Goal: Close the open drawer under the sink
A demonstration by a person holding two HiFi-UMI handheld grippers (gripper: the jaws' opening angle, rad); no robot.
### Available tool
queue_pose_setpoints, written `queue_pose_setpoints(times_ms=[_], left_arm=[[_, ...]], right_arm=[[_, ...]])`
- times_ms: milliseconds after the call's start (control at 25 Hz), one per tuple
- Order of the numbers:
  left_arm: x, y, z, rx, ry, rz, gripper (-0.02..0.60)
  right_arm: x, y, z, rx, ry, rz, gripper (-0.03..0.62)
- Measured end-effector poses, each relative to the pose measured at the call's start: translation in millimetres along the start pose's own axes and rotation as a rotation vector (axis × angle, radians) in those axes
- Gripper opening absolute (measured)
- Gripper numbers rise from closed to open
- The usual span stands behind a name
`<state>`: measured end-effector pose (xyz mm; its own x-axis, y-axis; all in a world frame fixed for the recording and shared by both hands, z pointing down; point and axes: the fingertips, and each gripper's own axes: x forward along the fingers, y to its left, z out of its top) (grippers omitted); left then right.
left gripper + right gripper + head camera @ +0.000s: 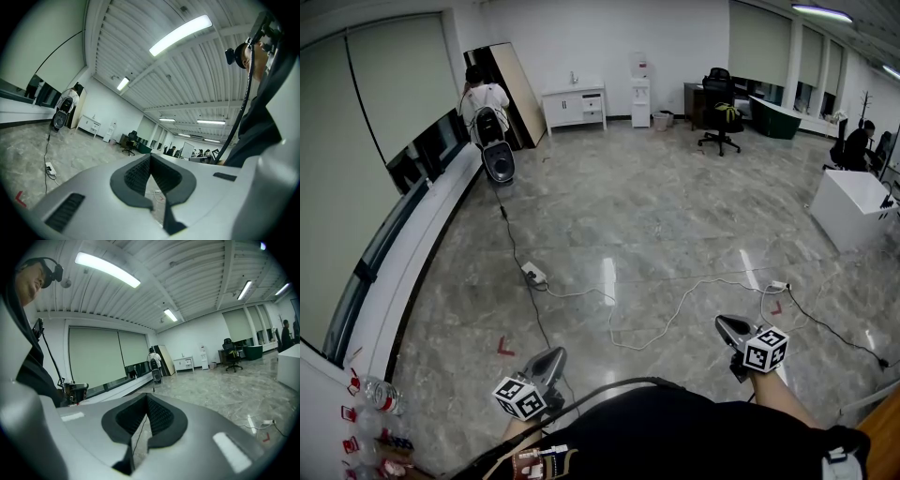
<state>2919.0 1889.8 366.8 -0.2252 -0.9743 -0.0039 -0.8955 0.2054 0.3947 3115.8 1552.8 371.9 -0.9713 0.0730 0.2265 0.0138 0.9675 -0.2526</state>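
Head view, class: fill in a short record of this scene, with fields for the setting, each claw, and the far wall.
Setting: glossy stone floor with cables across it
Left claw: shut, empty
Right claw: shut, empty
Far wall: white cabinet, too distant to tell if anything is open

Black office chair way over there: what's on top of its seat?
A yellow-green bundle lies on the black office chair, too small and far away to name. It covers the seat beneath it, so that part cannot be seen.
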Motion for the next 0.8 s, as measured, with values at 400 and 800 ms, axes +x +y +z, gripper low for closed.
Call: queue_pose_setpoints(times_ms=[400, 800], left_arm=[[-38, 55, -2, -0.039, 0.014, 0.014, 0.0], [-5, 74, -5, -0.059, 0.029, 0.039, 0.0]], right_arm=[[47, 41, -11, -0.007, 0.054, 0.003, 0.0], [93, 7, -3, -0.001, 0.09, 0.05, 0.0]])
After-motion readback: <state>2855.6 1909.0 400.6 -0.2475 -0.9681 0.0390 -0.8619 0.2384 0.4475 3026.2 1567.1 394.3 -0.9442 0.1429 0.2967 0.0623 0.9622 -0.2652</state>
